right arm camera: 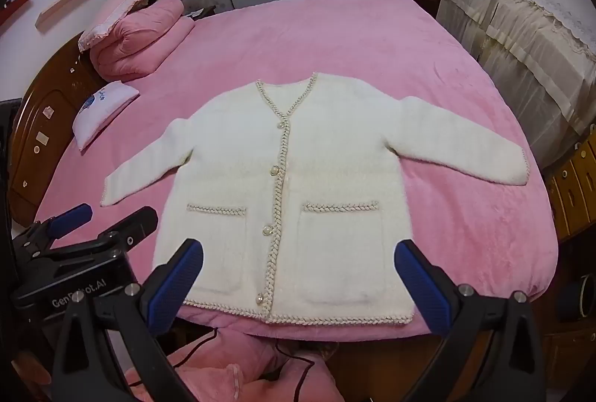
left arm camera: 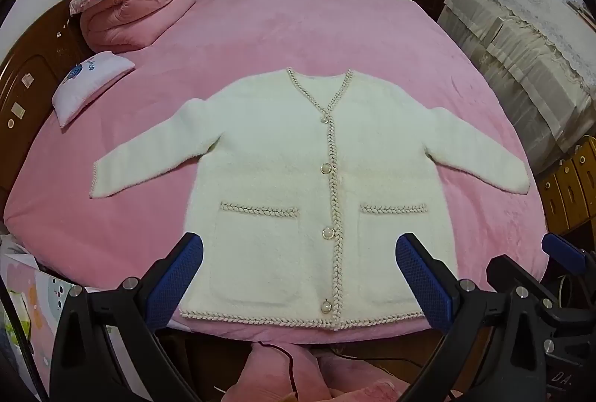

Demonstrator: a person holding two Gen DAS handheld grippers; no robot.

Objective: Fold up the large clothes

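Cardigan (left arm camera: 268,163): a cream, fluffy garment with braided trim, lying flat and front-up in the middle of both frames on the pink bed cover (left arm camera: 298,29); both sleeves are spread outward and the neckline points toward the top of the frame.
Hem: it runs just inside the near edge of the bed; in the left wrist view its lower-left and lower-right corners are covered by the blue pads.
Buttons: four pale ones show down the front band, and it looks fastened, though whether each is done up is hard to tell.
Left gripper (left arm camera: 298,275): jaws spread wide with nothing between the pads, hanging above the lower part of the cardigan; no contact with the fabric can be made out.
Right gripper (right arm camera: 298,275): jaws likewise spread wide and empty, over the hem; its own pads cover the cloth near the lower pockets.
Neighbour tool: each view catches part of the other gripper at its lower edge, cut off by the frame.
Folded quilt (left arm camera: 138,15): a pink stack with a pillow on top, upper left.
Small pillow (left arm camera: 89,85): white, at the left by the dark headboard; its print is too small to read.
Covered furniture (left arm camera: 521,41): at the right, under a lace-edged cloth that hides what it is.
Floor below bed: pink fabric and a dark cable, partly hidden behind the gripper bodies.
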